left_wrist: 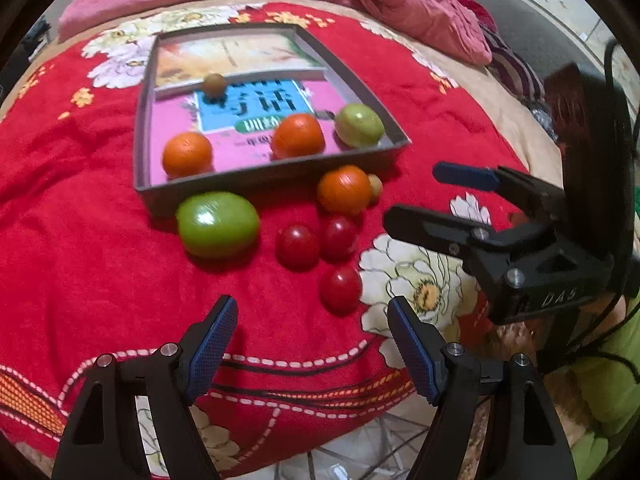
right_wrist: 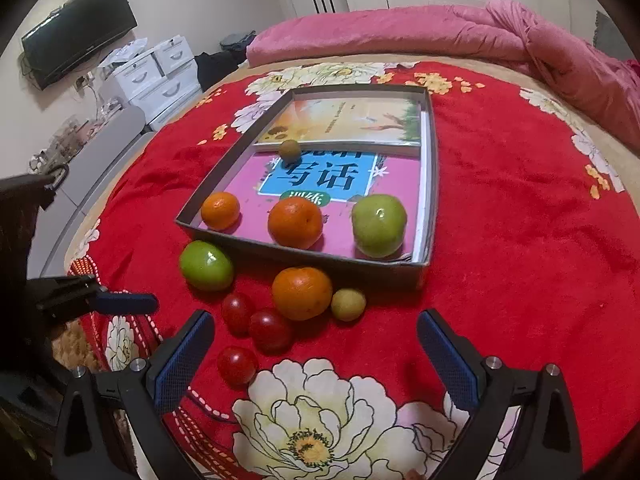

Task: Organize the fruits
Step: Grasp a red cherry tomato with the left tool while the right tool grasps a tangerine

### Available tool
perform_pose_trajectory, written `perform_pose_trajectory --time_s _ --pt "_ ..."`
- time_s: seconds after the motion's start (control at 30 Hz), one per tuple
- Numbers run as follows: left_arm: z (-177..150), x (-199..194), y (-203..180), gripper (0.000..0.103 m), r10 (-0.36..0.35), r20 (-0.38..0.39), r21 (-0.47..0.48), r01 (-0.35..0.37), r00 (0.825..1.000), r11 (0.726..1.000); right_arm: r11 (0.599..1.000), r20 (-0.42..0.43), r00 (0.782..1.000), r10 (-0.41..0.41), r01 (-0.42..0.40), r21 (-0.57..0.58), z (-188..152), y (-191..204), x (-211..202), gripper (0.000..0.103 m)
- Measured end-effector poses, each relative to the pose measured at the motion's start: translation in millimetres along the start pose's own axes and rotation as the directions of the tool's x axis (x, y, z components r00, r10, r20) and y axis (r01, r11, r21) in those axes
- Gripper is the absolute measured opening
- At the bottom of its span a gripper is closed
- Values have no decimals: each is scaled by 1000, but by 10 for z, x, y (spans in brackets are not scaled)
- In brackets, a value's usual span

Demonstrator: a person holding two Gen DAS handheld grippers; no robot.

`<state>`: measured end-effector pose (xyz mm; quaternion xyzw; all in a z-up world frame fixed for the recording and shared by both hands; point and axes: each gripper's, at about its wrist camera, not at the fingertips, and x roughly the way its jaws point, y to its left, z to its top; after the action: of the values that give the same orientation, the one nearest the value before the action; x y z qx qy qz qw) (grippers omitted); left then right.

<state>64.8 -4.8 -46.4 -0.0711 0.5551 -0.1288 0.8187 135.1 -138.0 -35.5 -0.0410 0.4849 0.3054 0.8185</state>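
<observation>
Red tomatoes (right_wrist: 237, 365), three; oranges (right_wrist: 302, 293), three.

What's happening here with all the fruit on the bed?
A person with a gripper in each hand is sorting fruit into a shallow box. Two oranges, a green apple and one small brownish fruit already sit inside. A green apple, an orange, three red tomatoes and another small fruit wait on the blanket. Both the left gripper and right gripper are open and empty.

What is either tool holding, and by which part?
Nothing. The left tool and right tool are both open and empty above the blanket.
</observation>
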Motion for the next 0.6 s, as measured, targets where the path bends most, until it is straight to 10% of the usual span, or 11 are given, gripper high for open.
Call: perform_pose_trajectory --time_s 0.6 --pt "-25 173 -49 60 -66 -11 -9 66 998 998 1000 -17 1000 25 -26 -8 9 57 115 65"
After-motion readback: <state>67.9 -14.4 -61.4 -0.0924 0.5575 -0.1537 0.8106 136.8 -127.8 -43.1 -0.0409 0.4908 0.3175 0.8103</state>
